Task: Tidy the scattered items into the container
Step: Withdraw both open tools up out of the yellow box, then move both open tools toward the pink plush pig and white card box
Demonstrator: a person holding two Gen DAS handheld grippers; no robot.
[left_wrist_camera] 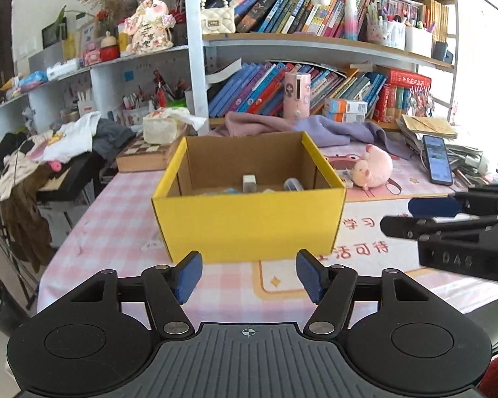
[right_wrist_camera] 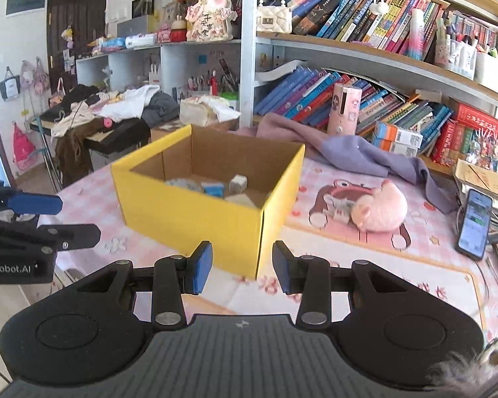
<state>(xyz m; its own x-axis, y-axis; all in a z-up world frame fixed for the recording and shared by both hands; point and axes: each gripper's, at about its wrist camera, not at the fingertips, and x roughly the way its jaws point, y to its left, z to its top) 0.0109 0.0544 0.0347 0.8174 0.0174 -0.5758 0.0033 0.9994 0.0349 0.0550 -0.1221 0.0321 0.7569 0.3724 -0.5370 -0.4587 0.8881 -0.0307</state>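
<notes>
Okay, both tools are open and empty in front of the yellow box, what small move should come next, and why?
Probably swing the right tool rightward toward the pink plush toy. It lies on the mat just right of the yellow box, outside it, while several small items already sit inside. The right tool is the nearer one; the left tool faces the box front.

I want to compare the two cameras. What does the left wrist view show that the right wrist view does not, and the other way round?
Only the left wrist view: the left tongs open from behind, and the box's front wall face-on.

Only the right wrist view: the right tongs open from behind, a dark door, hanging bags, and a blue carton inside the box.

Both: the yellow cardboard box holding small items, the pink plush toy right of it, the smartphone, and the bookshelf.
</notes>
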